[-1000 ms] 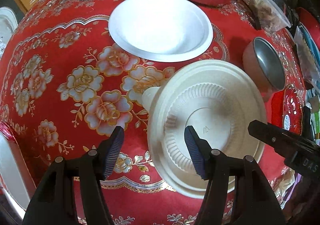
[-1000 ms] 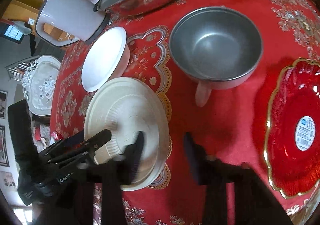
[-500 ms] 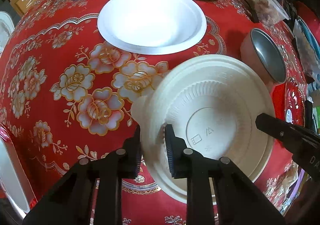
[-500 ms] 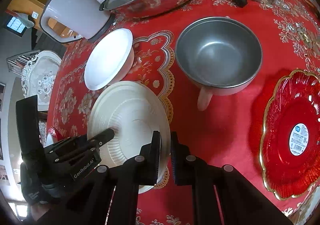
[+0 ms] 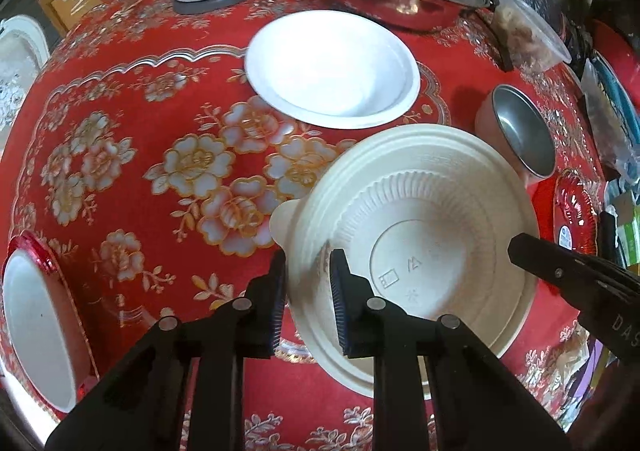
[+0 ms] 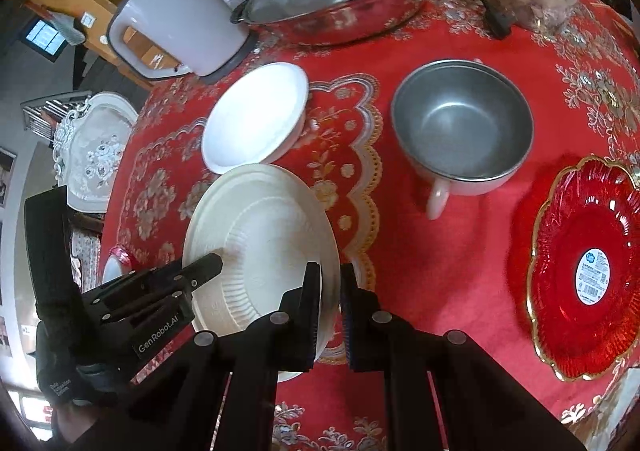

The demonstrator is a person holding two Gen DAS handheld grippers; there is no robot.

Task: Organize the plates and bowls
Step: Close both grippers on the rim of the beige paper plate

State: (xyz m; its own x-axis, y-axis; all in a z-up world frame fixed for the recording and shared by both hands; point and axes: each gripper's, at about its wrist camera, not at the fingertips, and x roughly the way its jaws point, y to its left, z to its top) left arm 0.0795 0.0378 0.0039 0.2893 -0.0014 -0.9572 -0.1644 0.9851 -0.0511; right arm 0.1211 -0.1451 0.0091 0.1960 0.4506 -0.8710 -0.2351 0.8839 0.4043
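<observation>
Both grippers have the same thing between them: the cream disposable bowl (image 5: 416,235), turned so that its ribbed underside and stamped base face up, sitting low over the red flowered desk (image 5: 132,155), just in front of the white bowl (image 5: 332,69). The left gripper (image 5: 307,305) has its fingers drawn narrow onto the rim beside the little tab on the bowl's left edge, and the right gripper (image 6: 330,315) pinches the opposite rim the same way, fingers nearly together with only the thin lip between them. I cannot tell whether the bowl rests on the cloth or hangs a little above it. It looks like moulded pulp or thin plastic, so I would judge it very light and somewhat flexible: the rim should give under a hard squeeze, and it may bow if the two grips pull apart or twist against each other. The rolled lip is the sensible hold, being the stiffest part and the only edge the fingers can get around. It will not shatter, but it could crease or slip out. The steel bowl (image 6: 462,127) with its pale handle and the red glass plate (image 6: 588,267) stand well apart to the right; these I would expect to be heavier, and the plate breakable.
</observation>
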